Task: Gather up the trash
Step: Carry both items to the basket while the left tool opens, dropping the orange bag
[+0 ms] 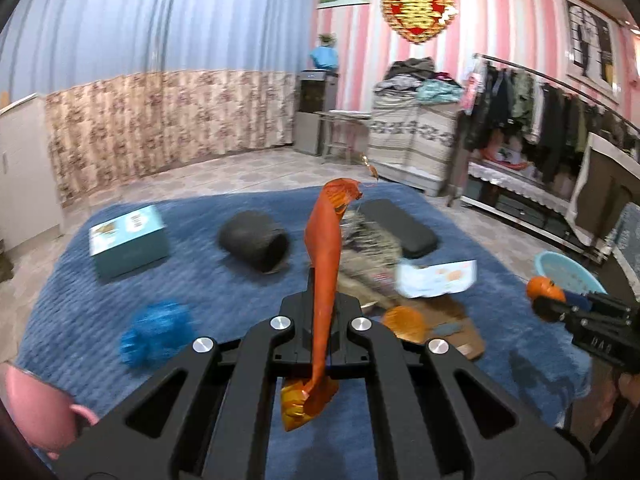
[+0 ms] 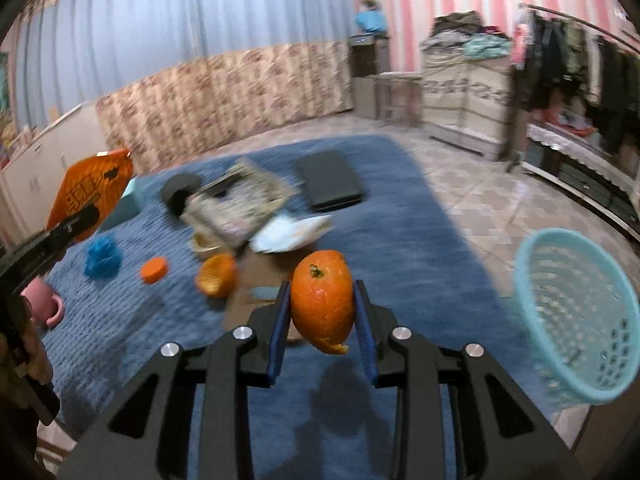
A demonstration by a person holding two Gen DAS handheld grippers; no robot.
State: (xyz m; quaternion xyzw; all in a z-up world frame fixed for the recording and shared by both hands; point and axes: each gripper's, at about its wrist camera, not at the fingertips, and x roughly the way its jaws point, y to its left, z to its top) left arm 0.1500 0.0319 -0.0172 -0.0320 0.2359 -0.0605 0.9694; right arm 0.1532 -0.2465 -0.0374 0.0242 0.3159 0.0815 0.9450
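Note:
My left gripper (image 1: 316, 304) is shut on a long orange snack wrapper (image 1: 326, 240), which sticks up past the fingertips and hangs down behind them. The right wrist view shows that left gripper (image 2: 80, 216) at the left edge with the wrapper (image 2: 92, 188). My right gripper (image 2: 322, 300) is shut on an orange peel (image 2: 322, 292), blue pads pressing on both its sides, above the blue rug (image 2: 400, 248). A light blue plastic basket (image 2: 576, 320) lies tilted to the right of it. From the left wrist, the right gripper (image 1: 548, 304) holds the peel (image 1: 542, 286) in front of the basket (image 1: 568, 272).
On the rug lie another orange peel half (image 2: 218, 274), an orange cap (image 2: 154, 270), white paper (image 2: 288, 232), crumpled packaging (image 2: 240, 196), a blue spiky ball (image 2: 102, 258), a teal box (image 1: 128, 240), a black cylinder (image 1: 256, 242) and a black pad (image 1: 400, 224). A pink mug (image 1: 36, 404) stands near left.

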